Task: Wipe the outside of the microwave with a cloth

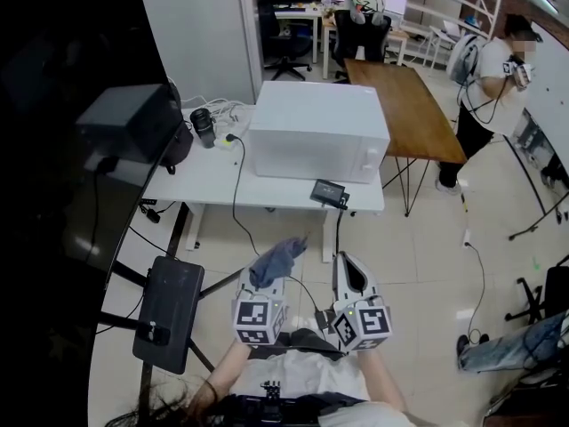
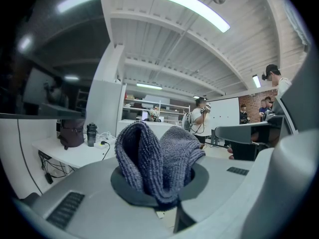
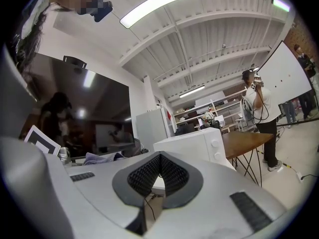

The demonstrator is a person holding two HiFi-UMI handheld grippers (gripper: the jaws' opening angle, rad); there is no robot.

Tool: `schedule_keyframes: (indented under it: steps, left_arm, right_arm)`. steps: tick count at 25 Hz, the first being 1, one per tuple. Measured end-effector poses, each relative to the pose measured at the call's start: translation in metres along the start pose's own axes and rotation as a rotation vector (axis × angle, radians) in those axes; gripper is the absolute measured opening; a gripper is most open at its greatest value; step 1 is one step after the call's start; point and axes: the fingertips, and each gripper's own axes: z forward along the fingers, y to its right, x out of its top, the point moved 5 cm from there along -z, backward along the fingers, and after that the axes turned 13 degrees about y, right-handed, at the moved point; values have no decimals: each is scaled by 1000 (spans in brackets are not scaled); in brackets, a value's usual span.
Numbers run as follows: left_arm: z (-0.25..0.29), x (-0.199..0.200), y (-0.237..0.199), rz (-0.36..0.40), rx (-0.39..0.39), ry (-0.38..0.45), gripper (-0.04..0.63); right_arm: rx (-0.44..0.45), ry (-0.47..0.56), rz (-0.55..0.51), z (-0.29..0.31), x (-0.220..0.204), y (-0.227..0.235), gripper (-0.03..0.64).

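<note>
The white microwave (image 1: 317, 129) stands on a white table (image 1: 204, 181), well ahead of both grippers. It also shows as a white box (image 3: 197, 142) past the right jaws. My left gripper (image 1: 267, 272) is held low near the person's body and is shut on a grey-blue cloth (image 1: 276, 258). The cloth (image 2: 157, 158) bunches up out of the closed jaws in two folds. My right gripper (image 1: 353, 272) sits beside it, a little to the right, jaws closed together with nothing in them (image 3: 158, 176).
A black device (image 1: 327, 192) with a cable lies at the table's front edge. A dark bag (image 1: 133, 123) and a black cup (image 1: 204, 126) sit on the table's left. A wooden table (image 1: 404, 105) stands to the right, with a person (image 1: 484, 78) beyond it. A black monitor arm (image 1: 169, 310) is at lower left.
</note>
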Motion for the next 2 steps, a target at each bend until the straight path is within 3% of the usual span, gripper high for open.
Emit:
schedule_keyframes:
  steps: [2]
  left_arm:
    - [0,0,1,-5,-2,-2,46]
  right_arm:
    - [4,-3,-2,0,0,0,14]
